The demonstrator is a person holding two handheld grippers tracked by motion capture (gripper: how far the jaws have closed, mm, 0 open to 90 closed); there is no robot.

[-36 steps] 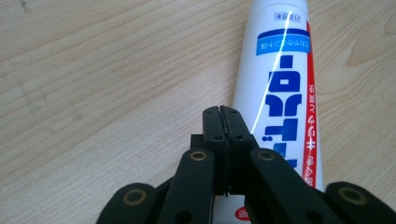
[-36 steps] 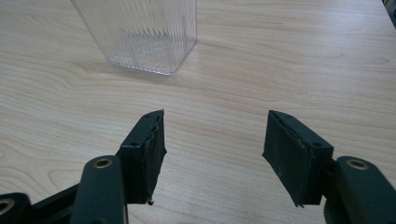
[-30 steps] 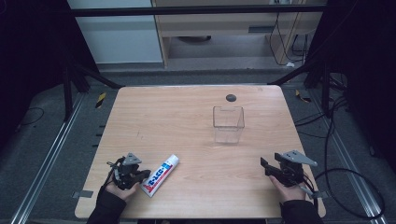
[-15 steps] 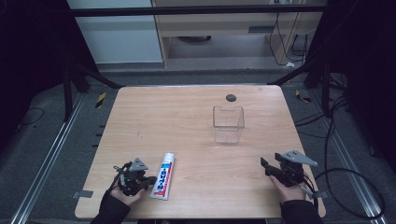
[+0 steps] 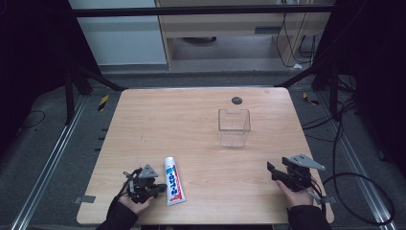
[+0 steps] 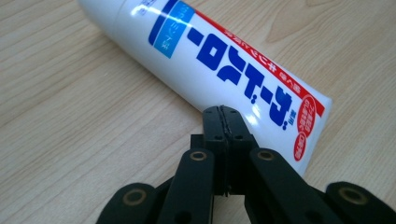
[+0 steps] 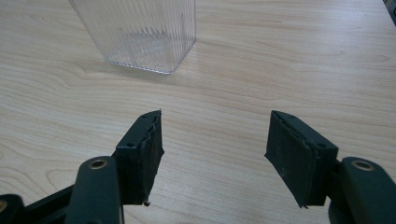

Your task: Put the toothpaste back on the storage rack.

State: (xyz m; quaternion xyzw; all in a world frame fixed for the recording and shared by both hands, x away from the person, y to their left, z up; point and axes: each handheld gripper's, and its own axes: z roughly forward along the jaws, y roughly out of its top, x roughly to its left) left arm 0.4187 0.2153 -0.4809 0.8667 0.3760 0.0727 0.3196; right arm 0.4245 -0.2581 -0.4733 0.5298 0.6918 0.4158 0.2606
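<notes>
A white toothpaste tube (image 5: 174, 181) with blue and red print lies near the table's front left, pointing almost straight away from me. My left gripper (image 5: 162, 188) is shut with nothing in it, and its closed tips (image 6: 221, 112) rest against the side of the tube (image 6: 210, 51) near the flat crimped end. My right gripper (image 5: 270, 168) sits at the front right. Its jaws have just been opening and stand open (image 7: 215, 140) over bare wood with nothing between them. A clear ribbed plastic container (image 5: 234, 127) stands upright ahead of it (image 7: 135, 32).
The wooden table (image 5: 167, 120) has a small black round mark (image 5: 236, 100) near its far edge. Dark frame bars, floor rails and cables (image 5: 364, 191) surround the table.
My left gripper slid to the right against the tube, and the tube swung from a slant to nearly straight. The right hand stayed where it was.
</notes>
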